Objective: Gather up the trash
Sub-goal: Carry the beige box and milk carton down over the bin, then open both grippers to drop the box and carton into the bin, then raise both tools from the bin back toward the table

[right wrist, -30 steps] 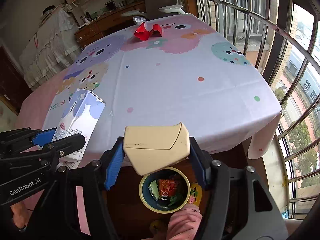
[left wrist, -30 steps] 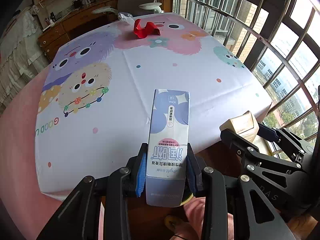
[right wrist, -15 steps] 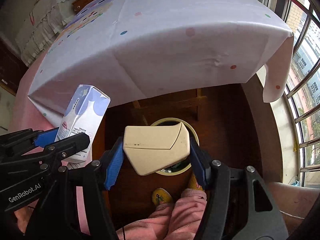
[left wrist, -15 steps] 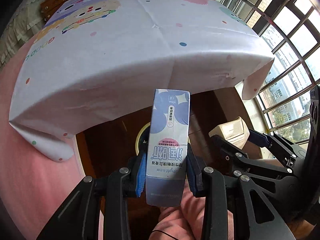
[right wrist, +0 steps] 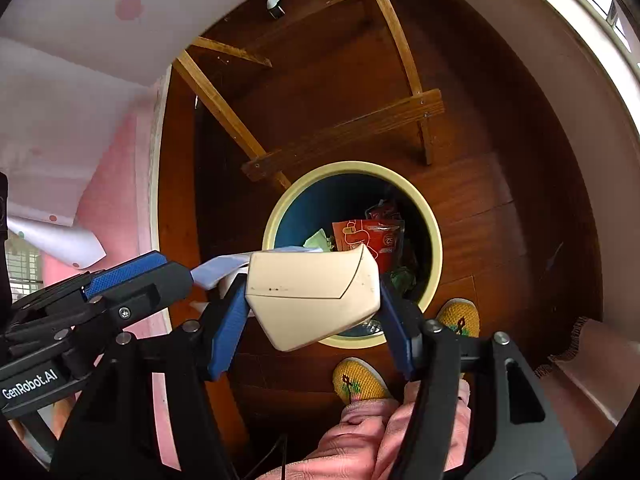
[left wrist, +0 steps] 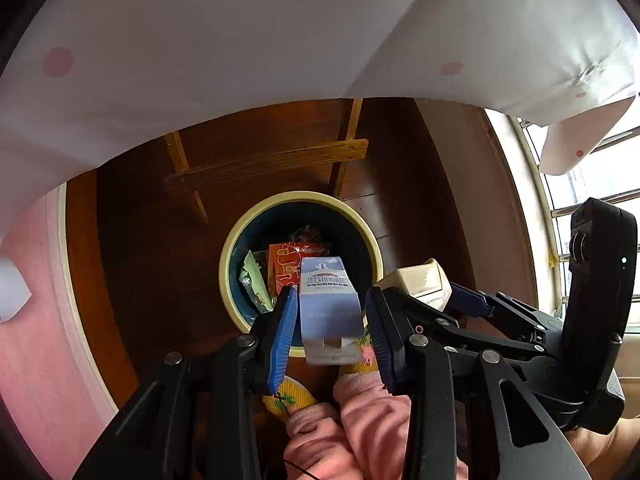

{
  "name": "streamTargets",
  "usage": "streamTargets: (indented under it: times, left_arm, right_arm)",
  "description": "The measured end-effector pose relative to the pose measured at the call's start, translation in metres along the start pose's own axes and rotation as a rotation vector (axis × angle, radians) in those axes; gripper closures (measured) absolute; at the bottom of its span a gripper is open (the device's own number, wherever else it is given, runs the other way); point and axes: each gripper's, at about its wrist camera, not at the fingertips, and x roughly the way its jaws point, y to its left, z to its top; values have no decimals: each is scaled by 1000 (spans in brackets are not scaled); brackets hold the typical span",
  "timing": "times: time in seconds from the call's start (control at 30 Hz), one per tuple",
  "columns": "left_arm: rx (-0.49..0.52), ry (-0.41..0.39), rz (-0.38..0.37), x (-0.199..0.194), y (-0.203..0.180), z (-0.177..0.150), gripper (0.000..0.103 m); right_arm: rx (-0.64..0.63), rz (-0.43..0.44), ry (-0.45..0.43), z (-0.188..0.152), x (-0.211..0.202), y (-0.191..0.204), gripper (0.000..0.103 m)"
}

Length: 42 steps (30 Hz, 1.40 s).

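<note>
Right wrist: beige carton (right wrist: 312, 296) perhaps overlapping bin (right wrist: 434, 236).

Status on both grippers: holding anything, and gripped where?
Left gripper: open, the carton sits loose between its fingers over the bin. Right gripper: shut on the beige box, pads on its two side faces.

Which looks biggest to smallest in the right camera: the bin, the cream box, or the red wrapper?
1. Bin, its yellow rim is the widest.
2. Cream box in the right hand-held gripper, though it is much nearer the camera, so it may look bigger than it really is.
3. Red wrapper inside the bin.
</note>
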Motion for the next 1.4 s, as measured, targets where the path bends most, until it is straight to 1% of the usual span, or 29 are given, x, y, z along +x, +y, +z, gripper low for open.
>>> streamTargets:
  times: [0.03, 0.07, 0.1, 0.13, 0.17, 0.2, 0.27, 0.37, 0.47, 0.5, 0.53, 0.6, 0.7, 0.8, 0.93, 1.07, 1.17, 1.3, 1.4]
  left_arm:
    - [-4, 3, 2, 9, 4, -2, 52]
    - [-12, 2, 8, 15, 10, 0, 45]
    - [-24, -4, 27, 22, 14, 1, 34]
    - [-37, -3, 40, 27, 19, 0, 24]
    - [-52, 3, 42, 33, 25, -2, 21]
    - [-67, 6, 48, 37, 31, -3, 19]
    - [-84, 6, 72, 42, 38, -8, 19]
    - [-98, 14, 93, 47, 47, 2, 19]
    - [-102, 15, 111, 47, 48, 4, 19]
    - [-101, 16, 110, 48, 60, 20, 19]
    - [-101, 13, 110, 47, 61, 23, 19]
    - [-102, 6, 116, 40, 64, 35, 19]
    - [-112, -9, 117, 32, 62, 37, 19]
    - [-123, -28, 121, 15, 62, 38, 19]
    - [-137, -48, 127, -17, 58, 42, 19]
    - [-144, -77, 130, -60, 51, 46, 19]
    - [-142, -106, 125, -99, 42, 49, 19]
    - [-129, -159, 137, -156, 24, 49, 19]
    - [-106, -204, 144, -199, 9, 47, 19]
  right_arm:
    - [3, -6, 3, 3, 9, -5, 43]
    - [1, -15, -1, 5, 16, -9, 38]
    - [-4, -24, -5, 8, 24, -12, 31]
    - [-10, -29, -5, 10, 29, -15, 30]
    - [-17, -34, -1, 11, 33, -17, 29]
    - [-27, -42, 2, 14, 38, -18, 29]
    - [-50, -61, 3, 17, 44, -19, 29]
    - [-66, -76, 4, 20, 48, -18, 29]
    - [-65, -85, -6, 22, 44, -14, 29]
    - [-64, -87, -10, 22, 43, -13, 29]
    - [-65, -91, -15, 22, 40, -11, 29]
    - [-70, -97, -29, 20, 33, -6, 29]
    - [-78, -103, -45, 20, 21, 4, 29]
    - [-76, -97, -54, 20, 6, 13, 29]
    - [-65, -74, -55, 20, -19, 26, 29]
    - [-66, -73, -69, 19, -55, 42, 29]
    - [-77, -72, -80, 19, -87, 57, 29]
    - [-109, -81, -101, 19, -133, 79, 29]
    - [-122, -70, -124, 18, -170, 95, 29]
